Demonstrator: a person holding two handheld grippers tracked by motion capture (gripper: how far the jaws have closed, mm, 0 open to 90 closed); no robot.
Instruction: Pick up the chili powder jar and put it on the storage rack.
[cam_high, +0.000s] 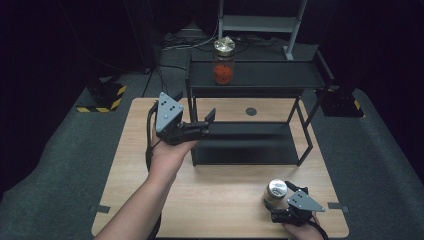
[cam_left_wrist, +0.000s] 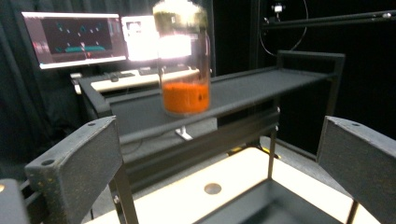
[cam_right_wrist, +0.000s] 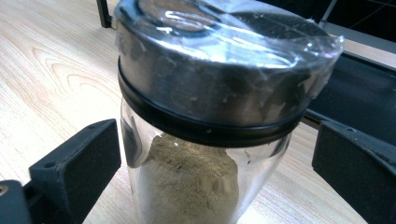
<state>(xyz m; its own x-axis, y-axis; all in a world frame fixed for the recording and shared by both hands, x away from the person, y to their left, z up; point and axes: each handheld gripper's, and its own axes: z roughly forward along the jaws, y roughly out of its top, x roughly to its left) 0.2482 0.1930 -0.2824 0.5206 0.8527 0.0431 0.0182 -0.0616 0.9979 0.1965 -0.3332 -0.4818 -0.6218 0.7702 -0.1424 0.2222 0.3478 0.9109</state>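
Two jars sit in front of me. The one with orange powder (cam_high: 223, 65) stands upright on the top shelf of the black rack (cam_high: 260, 75), toward its left end. The other, a jar of tan powder (cam_high: 275, 192) with a metal lid, stands on the desk (cam_high: 215, 195) at the near right.

My left tool (cam_high: 206, 123) hovers at the rack's left front post, its jaws spread wide and holding nothing. In the left gripper view the orange jar (cam_left_wrist: 183, 60) shows beyond the jaws, well apart from them (blurred, but clearly upright).

My right tool (cam_high: 281, 201) is down at the tan jar. In the right gripper view that jar (cam_right_wrist: 205, 121) stands between the jaws, which are parted, with a gap showing on each side of the glass.
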